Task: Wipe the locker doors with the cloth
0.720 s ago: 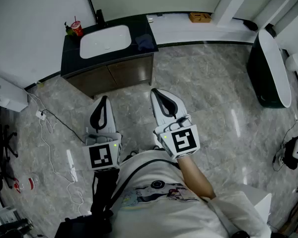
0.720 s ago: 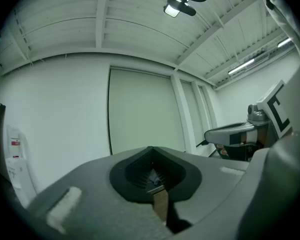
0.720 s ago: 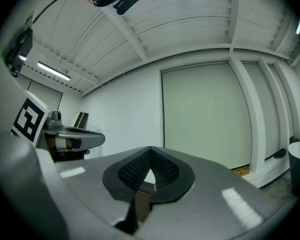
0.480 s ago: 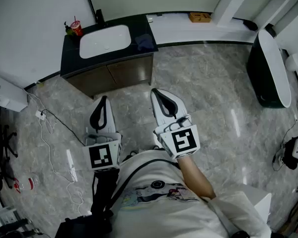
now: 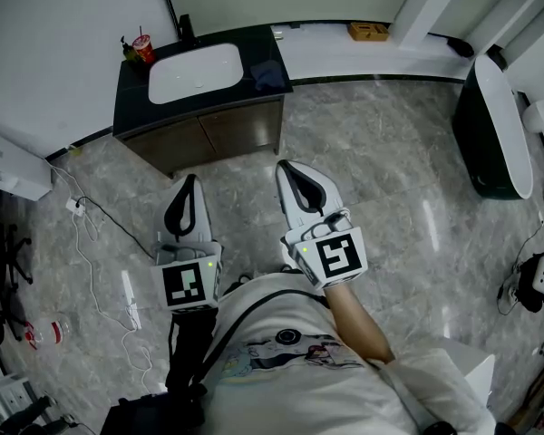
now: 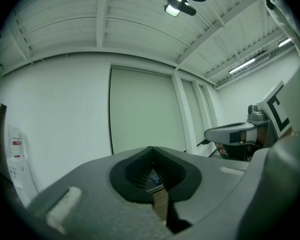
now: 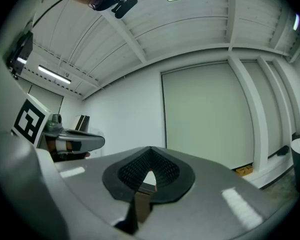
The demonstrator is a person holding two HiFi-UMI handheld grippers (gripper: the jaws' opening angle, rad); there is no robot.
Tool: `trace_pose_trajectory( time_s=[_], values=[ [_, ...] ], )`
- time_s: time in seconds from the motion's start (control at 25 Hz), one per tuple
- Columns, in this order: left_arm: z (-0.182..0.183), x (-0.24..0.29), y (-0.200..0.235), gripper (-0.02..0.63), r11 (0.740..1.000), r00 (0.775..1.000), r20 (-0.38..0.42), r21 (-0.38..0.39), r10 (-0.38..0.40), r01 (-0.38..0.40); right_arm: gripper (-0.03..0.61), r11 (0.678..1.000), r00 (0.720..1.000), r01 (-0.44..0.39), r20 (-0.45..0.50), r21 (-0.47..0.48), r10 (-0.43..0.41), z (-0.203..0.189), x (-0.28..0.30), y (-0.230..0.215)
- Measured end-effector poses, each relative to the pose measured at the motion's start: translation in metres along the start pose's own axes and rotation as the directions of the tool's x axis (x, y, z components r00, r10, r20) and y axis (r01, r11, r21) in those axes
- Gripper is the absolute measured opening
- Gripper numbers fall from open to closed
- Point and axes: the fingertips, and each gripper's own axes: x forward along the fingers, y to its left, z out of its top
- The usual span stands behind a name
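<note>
Grippers in what looks like a carrying pose: left gripper (image 5: 191, 184) and right gripper (image 5: 288, 172) point toward the cabinet doors (image 5: 222, 132), fingers closed together on nothing. The dark cloth (image 5: 268, 77) lies on the surface (image 5: 131, 93) beside the basin (image 5: 195, 72), not yet picked up.

Open floor (image 5: 372, 161) lies ahead-right of the right gripper (image 5: 286, 169). Bench (image 5: 218, 132) stands ahead of the left gripper (image 5: 189, 185); cables (image 5: 86, 243) lie to its left.

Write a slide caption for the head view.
Left gripper and right gripper, both shut, point toward a dark vanity with white sink.
</note>
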Motion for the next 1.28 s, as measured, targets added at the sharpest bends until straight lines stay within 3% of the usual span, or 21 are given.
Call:
trace_pose_trajectory(
  time_s=[0.56,1.04,1.28],
  values=[
    [-0.006,-0.009,0.019,0.002,0.999,1.000,-0.013,-0.044,-0.013,0.012,0.005,1.000,0.999,-0.005,-0.037,-0.029,0.004,-0.017,0.007,0.017],
    [-0.050,-0.021,0.058,0.002,0.997,0.996,-0.084,-0.072,-0.036,0.030,0.005,0.999,0.993,0.043,-0.107,-0.029,-0.046,-0.038,0.026,0.037],
    [-0.067,-0.003,0.065,0.002,0.994,0.992,-0.108,-0.094,-0.059,0.049,0.005,0.998,0.988,0.053,-0.140,-0.038,-0.058,-0.053,0.043,0.028]
  ],
)
